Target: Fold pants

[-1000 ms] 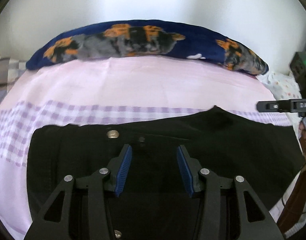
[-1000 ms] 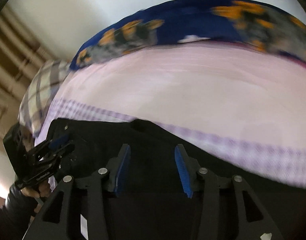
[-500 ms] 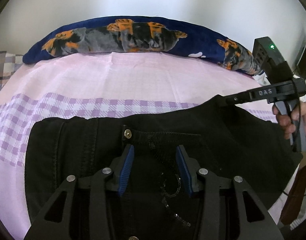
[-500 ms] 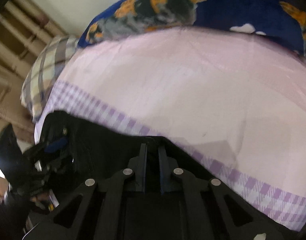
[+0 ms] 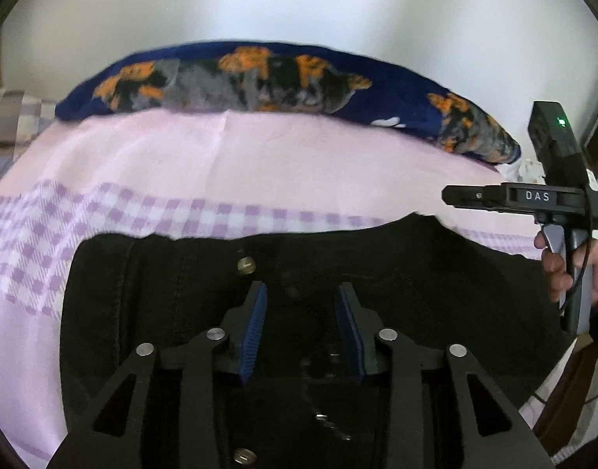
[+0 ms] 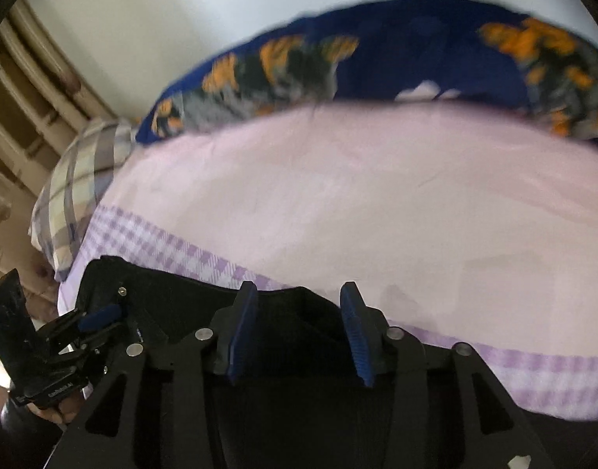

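Black pants [image 5: 416,273] lie flat across the pink bedsheet [image 5: 299,164], a metal button [image 5: 245,264] showing near the upper edge. My left gripper [image 5: 301,293] hovers over the waist area, open, blue pads apart with only flat cloth below. In the right wrist view my right gripper [image 6: 299,293] is over the pants' far edge [image 6: 174,289]. Its jaws are opening, and a small raised fold of black cloth stands between them, not pinched. From the left wrist view, the right gripper [image 5: 449,197] hangs just above that edge.
A dark blue cushion with orange and grey print [image 5: 260,78] lies along the wall at the back. A plaid pillow [image 6: 76,179] and a wooden bed frame [image 6: 25,97] are at the left. A purple checked band [image 5: 103,211] crosses the sheet.
Half a second ago the right gripper was shut on the pants' far edge, pulling it into a peak; now it has let go and opened. The left gripper stayed in place.
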Demonstrator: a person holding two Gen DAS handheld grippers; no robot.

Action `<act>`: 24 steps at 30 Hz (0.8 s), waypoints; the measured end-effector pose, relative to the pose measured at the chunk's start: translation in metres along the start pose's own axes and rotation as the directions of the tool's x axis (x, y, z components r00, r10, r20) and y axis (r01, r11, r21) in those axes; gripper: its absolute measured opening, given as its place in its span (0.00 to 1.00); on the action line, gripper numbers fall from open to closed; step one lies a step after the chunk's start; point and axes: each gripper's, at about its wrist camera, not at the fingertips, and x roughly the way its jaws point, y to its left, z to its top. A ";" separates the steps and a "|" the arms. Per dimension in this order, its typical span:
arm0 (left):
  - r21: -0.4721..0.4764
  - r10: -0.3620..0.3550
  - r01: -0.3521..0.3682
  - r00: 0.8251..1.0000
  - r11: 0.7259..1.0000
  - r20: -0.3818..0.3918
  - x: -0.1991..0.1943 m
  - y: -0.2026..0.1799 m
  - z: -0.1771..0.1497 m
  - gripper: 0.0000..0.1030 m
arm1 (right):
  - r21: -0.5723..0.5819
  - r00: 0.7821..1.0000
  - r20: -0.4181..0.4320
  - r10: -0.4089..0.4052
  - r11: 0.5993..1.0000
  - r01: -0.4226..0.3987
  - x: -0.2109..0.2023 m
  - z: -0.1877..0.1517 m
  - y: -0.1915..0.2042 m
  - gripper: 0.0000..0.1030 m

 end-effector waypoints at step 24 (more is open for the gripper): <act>0.218 0.008 0.027 0.987 0.976 -0.159 0.033 -0.105 -0.044 0.51 | 0.543 0.927 0.011 -0.375 0.781 0.309 -0.160 -0.202 -0.176 0.42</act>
